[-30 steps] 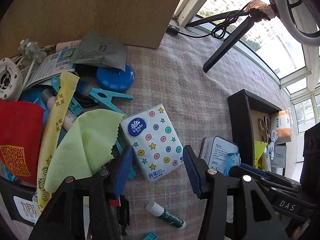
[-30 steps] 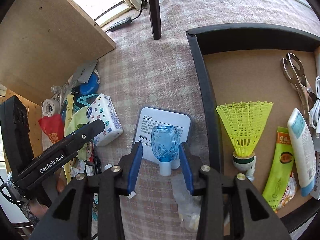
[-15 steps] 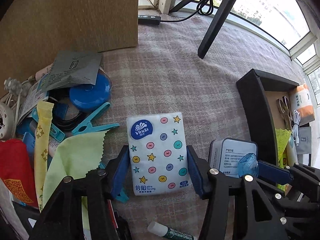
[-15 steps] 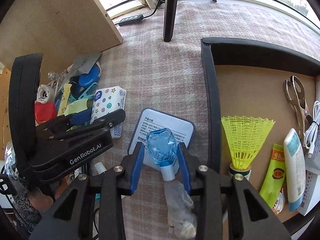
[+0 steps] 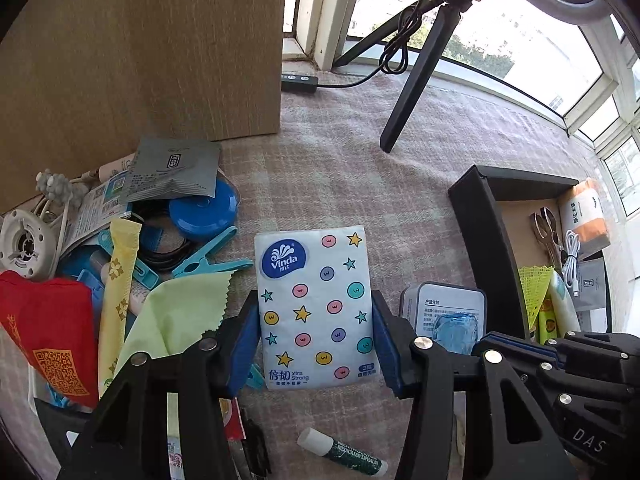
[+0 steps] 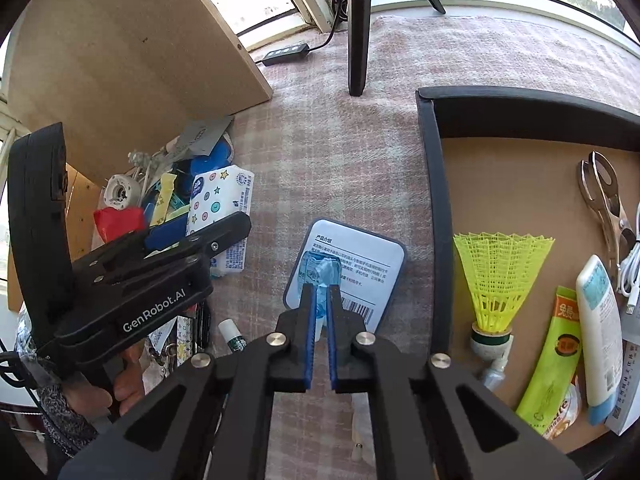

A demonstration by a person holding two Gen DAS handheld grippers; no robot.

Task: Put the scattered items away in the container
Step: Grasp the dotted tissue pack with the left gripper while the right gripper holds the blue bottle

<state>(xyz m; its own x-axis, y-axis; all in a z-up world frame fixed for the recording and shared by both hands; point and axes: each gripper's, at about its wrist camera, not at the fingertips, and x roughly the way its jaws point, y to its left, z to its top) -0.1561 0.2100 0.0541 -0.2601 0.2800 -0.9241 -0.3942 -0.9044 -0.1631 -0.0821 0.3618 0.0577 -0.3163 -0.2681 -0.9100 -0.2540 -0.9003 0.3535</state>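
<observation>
My left gripper (image 5: 316,344) is open, its blue pads on either side of a white Vinda tissue pack (image 5: 316,304) printed with stars and dots; the pack lies on the checked cloth. My right gripper (image 6: 320,320) is shut on a small crumpled blue plastic item (image 6: 320,274) lying on a flat grey tin (image 6: 352,268). The black-walled container (image 6: 434,208) with a brown floor stands to the right. It holds a yellow shuttlecock (image 6: 498,276), a white tube, a green sachet and metal tongs.
A pile of clutter lies at the left: a red pouch (image 5: 44,320), a green cloth (image 5: 176,312), blue clips, a blue round lid (image 5: 202,210) and a grey sachet. A lip balm stick (image 5: 344,452) lies near me. A wooden board (image 5: 140,48) and a black tripod leg (image 5: 416,80) stand behind.
My right gripper has closed on the blue plastic item. My left gripper has moved forward so that its pads flank the tissue pack.
</observation>
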